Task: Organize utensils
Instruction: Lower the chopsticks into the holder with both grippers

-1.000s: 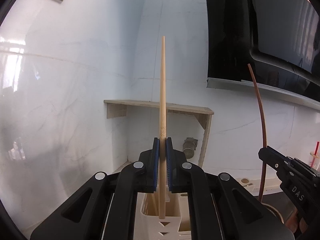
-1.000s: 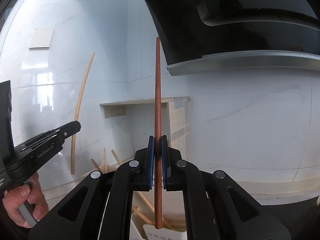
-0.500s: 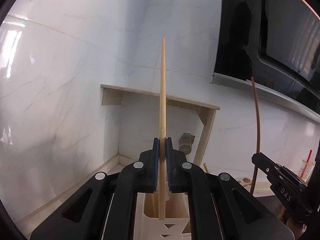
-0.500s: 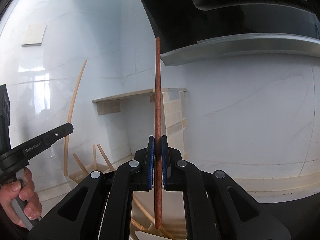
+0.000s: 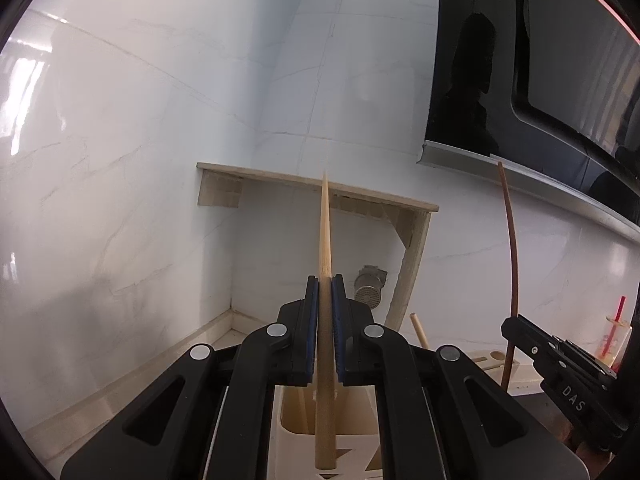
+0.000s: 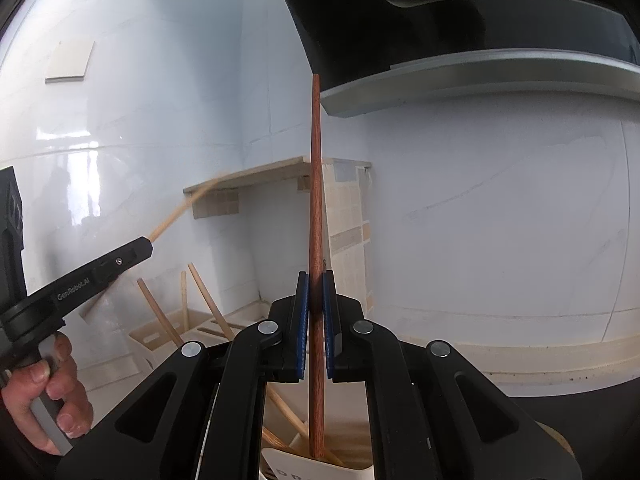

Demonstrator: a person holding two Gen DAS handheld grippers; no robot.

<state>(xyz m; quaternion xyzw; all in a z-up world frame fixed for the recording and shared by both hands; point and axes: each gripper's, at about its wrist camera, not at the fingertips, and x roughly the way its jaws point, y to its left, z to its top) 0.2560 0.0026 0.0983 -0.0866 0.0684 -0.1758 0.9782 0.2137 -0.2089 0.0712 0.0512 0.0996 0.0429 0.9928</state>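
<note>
My left gripper [image 5: 326, 280] is shut on a pale bamboo chopstick [image 5: 325, 240]. The stick's top leans away from the camera and is blurred, and its lower end hangs over a cream holder [image 5: 288, 420]. From the right wrist view the left gripper [image 6: 150, 242] shows at the left, held by a hand [image 6: 48, 392], with the pale chopstick [image 6: 176, 212] slanting up to the right. My right gripper [image 6: 315, 276] is shut on a dark red-brown chopstick [image 6: 316, 180] that stands upright. Its lower tip is inside a white holder [image 6: 280, 468] among several pale sticks. The left wrist view shows the right gripper [image 5: 506, 322] and the dark chopstick [image 5: 512, 240] at the right.
A wooden corner shelf [image 5: 280, 178] is fixed to the white marble wall, with a metal pipe end [image 5: 370, 284] under it. A black range hood [image 5: 500, 80] hangs at the upper right. A wooden rack [image 6: 168, 332] holds several sticks. A cup with a red straw [image 5: 616, 336] stands far right.
The pale chopstick has tipped in the left jaws from upright to leaning away, its top now much lower in view. Both grippers have sunk a little toward the holders.
</note>
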